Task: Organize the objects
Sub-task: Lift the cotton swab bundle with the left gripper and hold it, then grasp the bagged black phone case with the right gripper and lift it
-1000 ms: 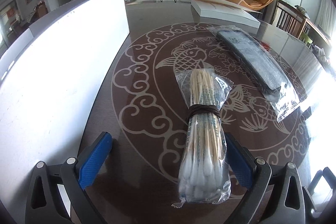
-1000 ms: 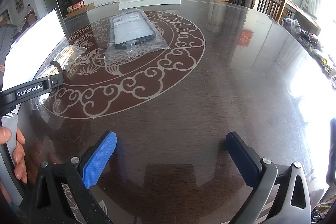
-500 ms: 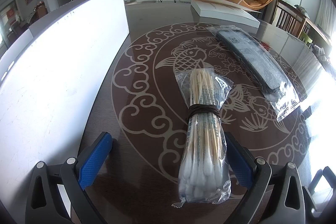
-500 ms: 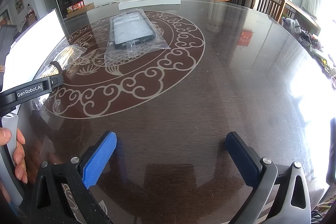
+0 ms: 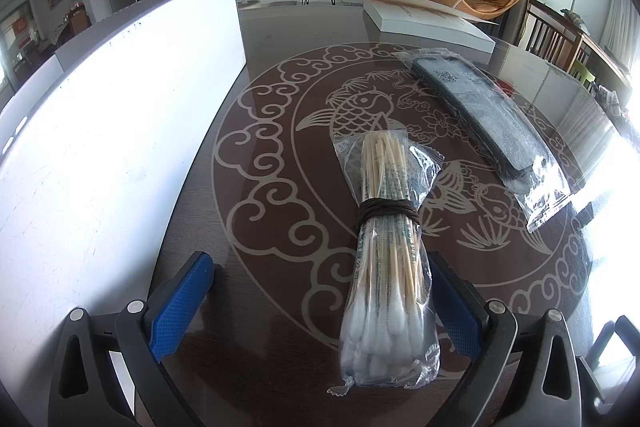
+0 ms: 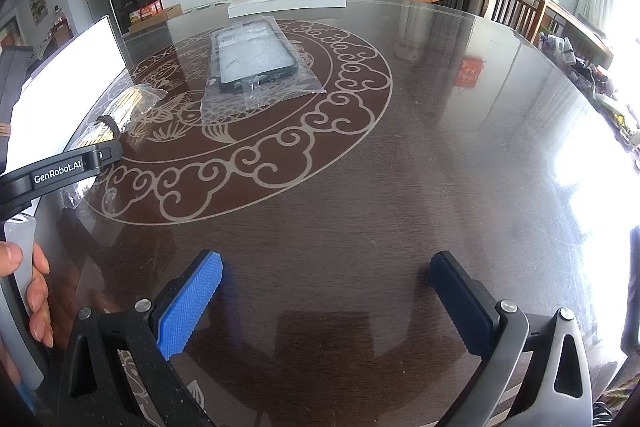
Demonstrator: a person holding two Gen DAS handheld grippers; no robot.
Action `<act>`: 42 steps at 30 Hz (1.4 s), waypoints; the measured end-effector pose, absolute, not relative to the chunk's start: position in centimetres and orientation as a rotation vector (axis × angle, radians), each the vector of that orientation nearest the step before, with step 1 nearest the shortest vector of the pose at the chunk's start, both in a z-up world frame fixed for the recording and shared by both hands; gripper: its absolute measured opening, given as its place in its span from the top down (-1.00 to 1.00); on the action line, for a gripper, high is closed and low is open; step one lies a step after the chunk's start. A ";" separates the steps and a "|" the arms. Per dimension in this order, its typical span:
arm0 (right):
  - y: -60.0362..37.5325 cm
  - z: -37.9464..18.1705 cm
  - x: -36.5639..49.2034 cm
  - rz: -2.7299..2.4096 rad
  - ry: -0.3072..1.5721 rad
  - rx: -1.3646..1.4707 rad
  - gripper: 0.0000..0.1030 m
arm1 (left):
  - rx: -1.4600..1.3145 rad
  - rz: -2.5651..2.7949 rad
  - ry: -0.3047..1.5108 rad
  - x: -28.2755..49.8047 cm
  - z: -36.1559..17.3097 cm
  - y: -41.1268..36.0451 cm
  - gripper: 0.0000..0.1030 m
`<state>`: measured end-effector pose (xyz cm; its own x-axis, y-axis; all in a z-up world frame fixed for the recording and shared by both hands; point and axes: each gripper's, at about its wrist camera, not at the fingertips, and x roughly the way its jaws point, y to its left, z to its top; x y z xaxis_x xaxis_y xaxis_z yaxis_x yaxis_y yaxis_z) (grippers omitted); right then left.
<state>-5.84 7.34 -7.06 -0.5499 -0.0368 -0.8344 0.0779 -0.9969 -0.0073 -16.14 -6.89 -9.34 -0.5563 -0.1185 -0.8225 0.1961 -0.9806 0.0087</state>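
Note:
A clear bag of long cotton swabs (image 5: 388,255), tied with a dark band, lies on the dark round table (image 5: 280,367). Its cotton end rests between my left gripper's fingers, close to the right finger. My left gripper (image 5: 320,291) is open and touches nothing. A black phone case in a clear bag (image 5: 492,119) lies farther right. In the right wrist view the phone case (image 6: 252,55) sits far ahead and the swab bag (image 6: 120,115) is at the left. My right gripper (image 6: 326,287) hovers open over bare table.
A large white box (image 5: 100,127) fills the left side next to my left gripper. A flat white box (image 5: 428,23) lies at the table's far edge. A person's hand (image 6: 28,287) holds the left gripper's handle. Chairs stand beyond the right edge.

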 end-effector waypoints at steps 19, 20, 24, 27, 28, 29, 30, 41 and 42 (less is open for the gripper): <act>-1.4 -7.5 -26.8 -2.415 0.244 1.556 -1.00 | 1.375 -2.624 0.124 -16.0 -9.4 -6.9 -1.00; -1.6 -7.5 -26.8 -2.411 0.256 1.552 -1.00 | 1.374 -2.624 0.125 -16.1 -9.3 -6.9 -1.00; -1.1 -7.1 -25.0 -2.444 0.260 1.453 -0.61 | 1.375 -2.625 0.124 -15.9 -9.3 -6.9 -1.00; 0.5 -7.1 -23.0 -2.505 0.223 1.446 -0.49 | 1.375 -2.624 0.123 -16.0 -9.3 -6.9 -1.00; 0.9 -7.0 -22.6 -2.527 0.209 1.442 -0.49 | 1.375 -2.625 0.123 -16.0 -9.3 -6.9 -1.00; 1.7 -7.1 -21.5 -2.553 0.196 1.436 -0.48 | 1.375 -2.625 0.123 -16.0 -9.3 -6.9 -1.00; 2.7 -7.1 -20.1 -2.583 0.179 1.427 -0.48 | 1.375 -2.625 0.123 -16.0 -9.3 -6.9 -1.00; 11.4 -7.0 -8.5 -2.864 -0.050 1.476 -0.76 | 1.375 -2.625 0.121 -16.0 -9.3 -6.9 -1.00; 11.5 -7.0 -8.3 -2.864 -0.053 1.489 -0.81 | 1.375 -2.625 0.121 -16.0 -9.3 -6.9 -1.00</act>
